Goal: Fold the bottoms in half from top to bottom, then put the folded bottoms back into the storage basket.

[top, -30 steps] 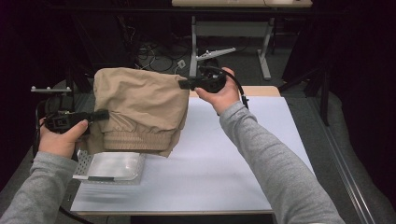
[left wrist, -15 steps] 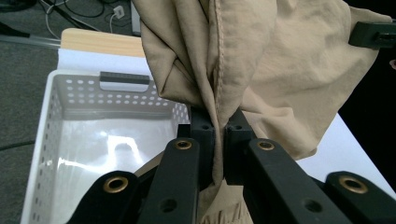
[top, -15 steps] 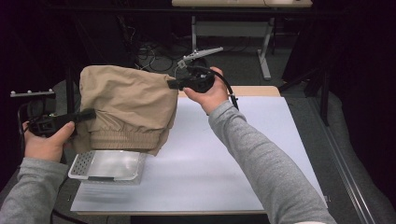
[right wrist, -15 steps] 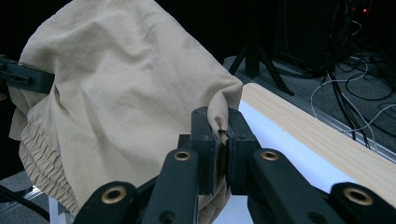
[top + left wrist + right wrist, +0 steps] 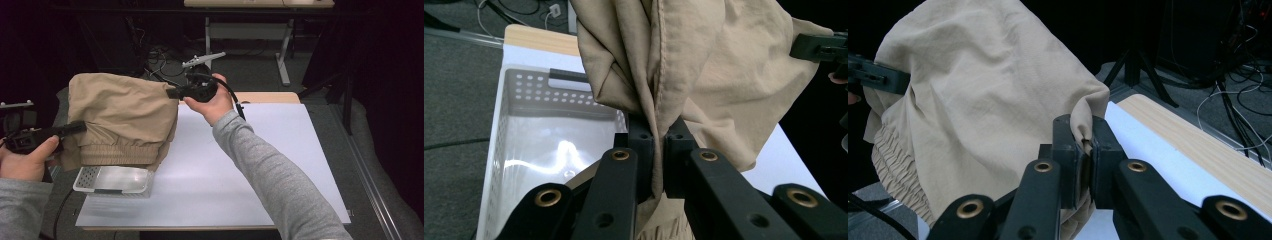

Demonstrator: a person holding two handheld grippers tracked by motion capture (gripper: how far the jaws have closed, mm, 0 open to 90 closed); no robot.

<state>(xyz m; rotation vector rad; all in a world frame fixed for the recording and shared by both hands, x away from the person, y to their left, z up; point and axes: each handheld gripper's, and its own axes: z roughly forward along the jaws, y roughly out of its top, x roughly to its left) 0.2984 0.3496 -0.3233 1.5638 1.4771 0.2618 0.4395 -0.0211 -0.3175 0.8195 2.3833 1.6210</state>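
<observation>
Over the white table [image 5: 280, 165], your left gripper [image 5: 80, 127] and right gripper [image 5: 172, 93] pinched the soft, light garment's [image 5: 122, 117] opposite edges.

The garment [image 5: 122, 117] is matt, creased tan cloth; the basket [image 5: 112, 180] is glossy perforated white plastic; the surface [image 5: 270, 97] shows a pale wood edge.

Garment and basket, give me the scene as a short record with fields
garment: tan folded cloth, elastic band at its lower edge, held in the air
left gripper: shut on the garment's edge
right gripper: shut on a garment corner
basket: white perforated bin at the table's left edge, under the garment, looks empty
table: white top with a wooden strip at the far edge
contact: garment's lower edge hangs just above the basket; touch cannot be told
</observation>
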